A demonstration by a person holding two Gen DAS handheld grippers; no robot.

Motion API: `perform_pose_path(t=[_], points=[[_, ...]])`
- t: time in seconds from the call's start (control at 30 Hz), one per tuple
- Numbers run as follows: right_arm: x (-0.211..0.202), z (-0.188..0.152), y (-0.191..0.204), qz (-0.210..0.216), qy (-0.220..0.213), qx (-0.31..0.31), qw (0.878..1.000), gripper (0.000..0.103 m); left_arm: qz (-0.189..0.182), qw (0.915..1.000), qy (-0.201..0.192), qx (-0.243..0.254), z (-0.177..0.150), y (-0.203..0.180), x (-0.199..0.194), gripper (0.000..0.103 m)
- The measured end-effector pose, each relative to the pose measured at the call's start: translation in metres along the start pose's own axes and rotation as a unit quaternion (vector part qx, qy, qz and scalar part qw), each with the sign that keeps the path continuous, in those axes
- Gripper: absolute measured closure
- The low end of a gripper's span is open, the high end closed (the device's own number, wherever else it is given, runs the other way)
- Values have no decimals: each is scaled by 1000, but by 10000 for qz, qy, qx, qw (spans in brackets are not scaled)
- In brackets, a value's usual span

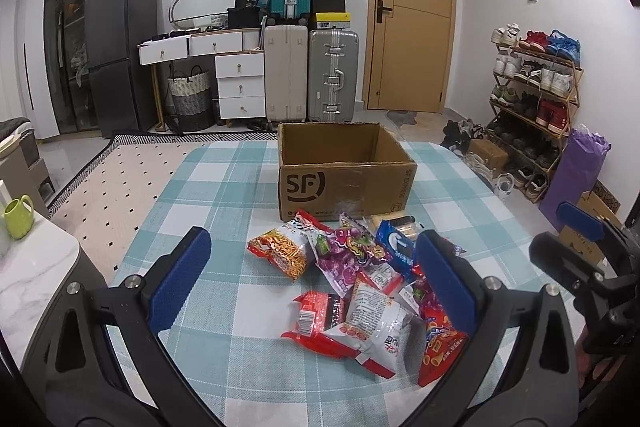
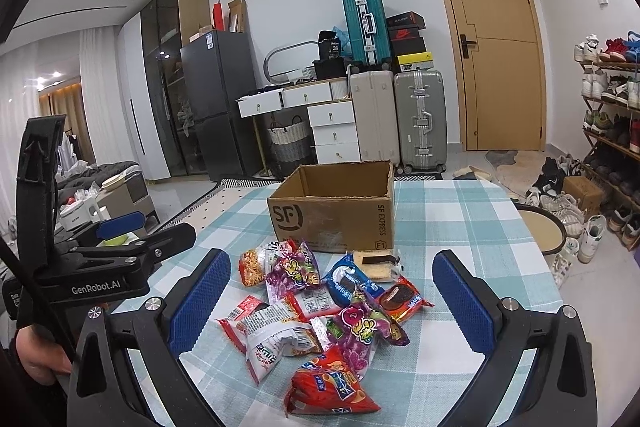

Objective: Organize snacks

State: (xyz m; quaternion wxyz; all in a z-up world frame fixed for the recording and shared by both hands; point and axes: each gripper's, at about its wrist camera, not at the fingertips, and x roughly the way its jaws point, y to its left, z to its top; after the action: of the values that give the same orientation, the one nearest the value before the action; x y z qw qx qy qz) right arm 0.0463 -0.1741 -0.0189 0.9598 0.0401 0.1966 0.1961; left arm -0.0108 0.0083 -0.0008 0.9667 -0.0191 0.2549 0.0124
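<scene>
snack packets (image 1: 360,279) lie heaped mid-worktop (image 1: 208,187) on the checked cloth, just before the open cardboard box (image 1: 344,179) toward the far edge. left gripper (image 1: 316,275) and right gripper (image 2: 340,303) hover over the heap, jaws spread wide, grasping nothing.

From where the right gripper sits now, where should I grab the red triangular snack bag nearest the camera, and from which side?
Grip the red triangular snack bag across its narrower upper end, coming straight down from above with the right gripper, which is already open. The bag lies flat on the checked tablecloth at the pile's near edge, nothing on top, and its puffed body should crumple into the pads.
</scene>
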Motion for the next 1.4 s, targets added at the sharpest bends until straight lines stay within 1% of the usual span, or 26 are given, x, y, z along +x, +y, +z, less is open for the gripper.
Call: perform_pose_path(t=[0.27, 0.63, 1.17, 1.4], points=[[0, -1, 2, -101, -69, -48, 9999, 0, 90, 9999, 13, -45, -1, 3, 1, 1], [-5, -3, 5, -56, -167, -88, 9998, 0, 122, 9999, 23, -28, -2, 4, 1, 1], [-8, -3, 5, -131, -147, -62, 9998, 0, 131, 9999, 31, -21, -4, 4, 1, 1], [-5, -6, 2, -70, -28, 6, 10000, 0, 141, 9999, 76, -8, -10, 8, 0, 1]])
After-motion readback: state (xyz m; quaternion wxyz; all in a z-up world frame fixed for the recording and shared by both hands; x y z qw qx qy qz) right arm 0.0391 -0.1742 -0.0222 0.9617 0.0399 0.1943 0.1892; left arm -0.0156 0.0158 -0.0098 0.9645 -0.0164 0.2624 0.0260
